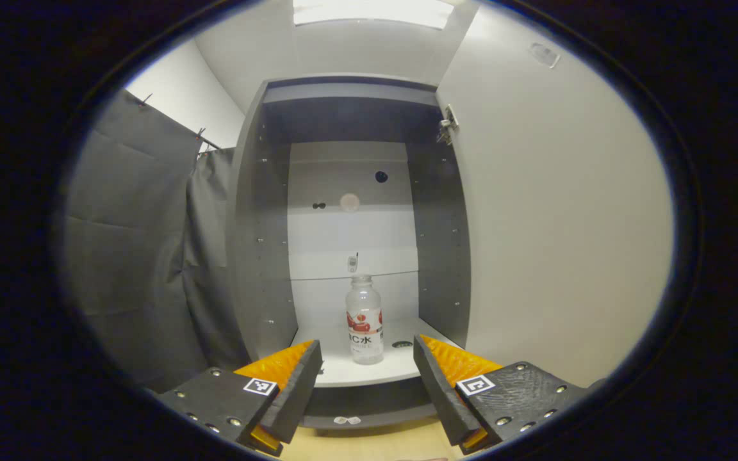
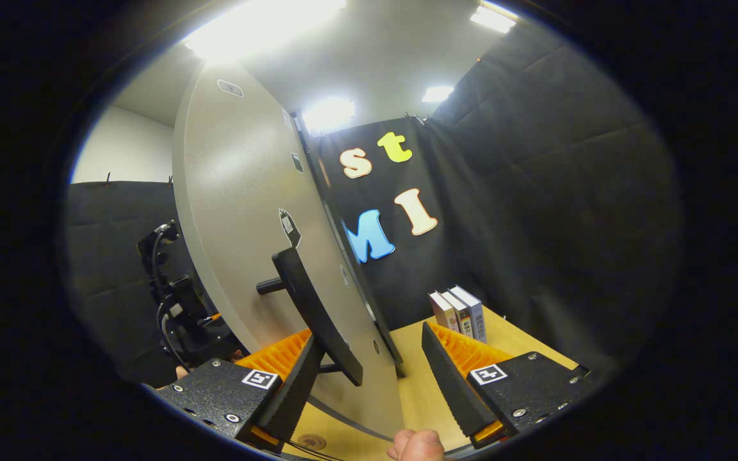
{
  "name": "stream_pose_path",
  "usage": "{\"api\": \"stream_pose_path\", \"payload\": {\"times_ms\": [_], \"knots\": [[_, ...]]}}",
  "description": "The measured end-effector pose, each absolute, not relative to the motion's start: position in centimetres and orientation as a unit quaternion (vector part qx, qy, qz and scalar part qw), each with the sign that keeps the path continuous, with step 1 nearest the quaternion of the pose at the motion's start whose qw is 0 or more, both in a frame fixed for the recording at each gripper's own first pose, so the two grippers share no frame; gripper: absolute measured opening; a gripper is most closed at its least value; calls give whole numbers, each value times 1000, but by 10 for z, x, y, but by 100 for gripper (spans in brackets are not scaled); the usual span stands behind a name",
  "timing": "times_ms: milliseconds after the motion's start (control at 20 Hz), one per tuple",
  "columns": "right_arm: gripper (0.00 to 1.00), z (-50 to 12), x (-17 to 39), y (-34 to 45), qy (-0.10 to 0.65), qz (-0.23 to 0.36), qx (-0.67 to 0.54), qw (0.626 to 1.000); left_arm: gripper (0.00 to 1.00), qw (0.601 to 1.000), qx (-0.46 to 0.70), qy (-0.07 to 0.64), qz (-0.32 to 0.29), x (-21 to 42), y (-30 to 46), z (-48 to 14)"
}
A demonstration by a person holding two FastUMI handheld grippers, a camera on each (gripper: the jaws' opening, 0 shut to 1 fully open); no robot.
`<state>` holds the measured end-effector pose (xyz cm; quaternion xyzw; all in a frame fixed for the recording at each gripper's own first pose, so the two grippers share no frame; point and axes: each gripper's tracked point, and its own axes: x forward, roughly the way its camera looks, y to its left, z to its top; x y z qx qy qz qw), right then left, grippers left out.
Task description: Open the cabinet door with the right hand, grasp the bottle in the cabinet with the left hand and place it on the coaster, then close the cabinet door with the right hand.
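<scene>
In the left gripper view, the grey cabinet [image 1: 260,243] stands open, its door [image 1: 567,224] swung out to the right. A clear bottle [image 1: 364,320] with a red and white label stands upright on the white bottom shelf [image 1: 343,368]. My left gripper [image 1: 367,378] is open just in front of the shelf edge, with the bottle farther in, centred between the fingers. In the right gripper view, my right gripper [image 2: 369,365] is open around the door's black bar handle [image 2: 314,314], which lies close to the left finger. The door [image 2: 241,211] fills the left middle.
Three books [image 2: 459,314] stand on the wooden table [image 2: 420,390] against the black cloth wall. A small round brown disc [image 2: 311,441] lies on the table near the bottom edge. The other gripper [image 2: 177,314] shows dark beyond the door. A fingertip [image 2: 417,446] shows at the bottom.
</scene>
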<state>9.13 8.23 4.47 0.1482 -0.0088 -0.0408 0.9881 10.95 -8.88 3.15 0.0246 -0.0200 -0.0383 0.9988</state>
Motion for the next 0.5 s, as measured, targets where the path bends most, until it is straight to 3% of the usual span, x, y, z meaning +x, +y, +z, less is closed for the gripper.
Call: {"api": "stream_pose_path", "payload": {"times_ms": [150,200,250,500], "knots": [[94,46,90,69,-26,-67,110,991,86,998,26,-35,-41,161,-89,36],[87,47,88,65,-31,-74,96,992,86,998,24,-39,-42,176,-91,39],[94,52,85,61,-45,-80,89,992,86,998,20,-42,-47,192,-94,40],[95,92,66,39,-142,-147,96,974,84,997,20,-54,-45,248,-95,39]]}}
